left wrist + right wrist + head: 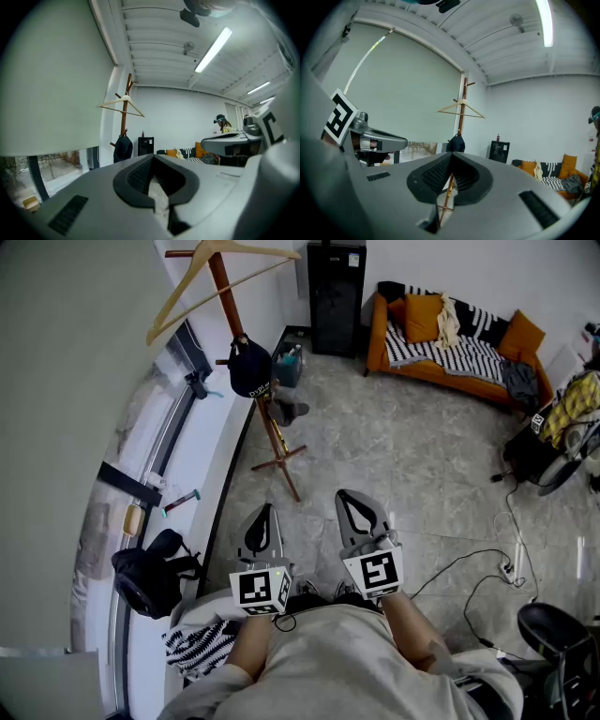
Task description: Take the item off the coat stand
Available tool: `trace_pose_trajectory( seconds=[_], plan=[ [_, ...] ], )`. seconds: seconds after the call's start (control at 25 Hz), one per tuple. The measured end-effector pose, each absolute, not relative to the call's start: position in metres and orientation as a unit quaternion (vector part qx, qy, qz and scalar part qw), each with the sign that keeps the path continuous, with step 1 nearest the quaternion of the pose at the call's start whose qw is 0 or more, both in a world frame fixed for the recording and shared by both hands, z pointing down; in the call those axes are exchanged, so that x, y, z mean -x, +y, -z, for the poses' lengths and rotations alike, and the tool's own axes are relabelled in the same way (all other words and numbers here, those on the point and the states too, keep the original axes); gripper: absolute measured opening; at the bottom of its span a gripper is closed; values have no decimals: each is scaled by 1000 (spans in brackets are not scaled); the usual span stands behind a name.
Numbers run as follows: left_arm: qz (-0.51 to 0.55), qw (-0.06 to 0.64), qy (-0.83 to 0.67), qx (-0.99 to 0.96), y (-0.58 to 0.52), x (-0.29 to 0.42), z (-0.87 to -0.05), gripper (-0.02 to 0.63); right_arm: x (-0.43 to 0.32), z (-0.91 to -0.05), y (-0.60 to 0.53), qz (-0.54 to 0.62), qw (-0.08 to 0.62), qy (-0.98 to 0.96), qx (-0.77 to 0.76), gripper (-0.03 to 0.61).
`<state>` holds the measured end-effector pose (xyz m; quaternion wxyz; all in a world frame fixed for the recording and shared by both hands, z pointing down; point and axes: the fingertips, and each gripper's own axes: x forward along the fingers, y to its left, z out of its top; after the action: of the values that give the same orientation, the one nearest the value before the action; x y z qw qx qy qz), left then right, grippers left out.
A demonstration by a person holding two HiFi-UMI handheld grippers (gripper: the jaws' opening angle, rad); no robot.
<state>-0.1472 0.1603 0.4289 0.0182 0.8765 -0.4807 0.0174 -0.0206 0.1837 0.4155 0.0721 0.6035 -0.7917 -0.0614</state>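
On the coat stand (273,432), a dark cap (250,368) hung from a peg below the wooden hanger (220,268). Well short of the stand, the left gripper (262,517) and right gripper (354,505) were both closed, holding nothing.

Orange sofa (433,372) (striped cover), grey floor (403,456)

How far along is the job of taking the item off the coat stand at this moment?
Nothing looks done: the dark cap hangs on the coat stand, under the wooden hanger. Nothing is in hand: the left gripper and right gripper are shut, empty and well short of the stand. Left: approach, grasp, lift off.
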Motion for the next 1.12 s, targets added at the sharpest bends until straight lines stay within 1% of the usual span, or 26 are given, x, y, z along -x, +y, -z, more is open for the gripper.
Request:
trace_pose_trajectory(
  seconds=[0.24, 0.6, 0.96, 1.12],
  plan=[
    [-13, 34, -466, -884, 155, 154, -435, 9, 31, -418, 183, 56, 90, -784, -612, 5],
    [-32, 65, -422, -904, 126, 128, -469, 9, 9, -451, 166, 13, 102, -766, -634, 5],
    [-70, 61, -444, -891, 56, 82, -485, 9, -34, -478, 87, -20, 85, -807, -585, 5],
    [-85, 54, -472, -876, 22, 60, -479, 9, -65, -469, 49, -13, 78, -826, -559, 5]
  ],
)
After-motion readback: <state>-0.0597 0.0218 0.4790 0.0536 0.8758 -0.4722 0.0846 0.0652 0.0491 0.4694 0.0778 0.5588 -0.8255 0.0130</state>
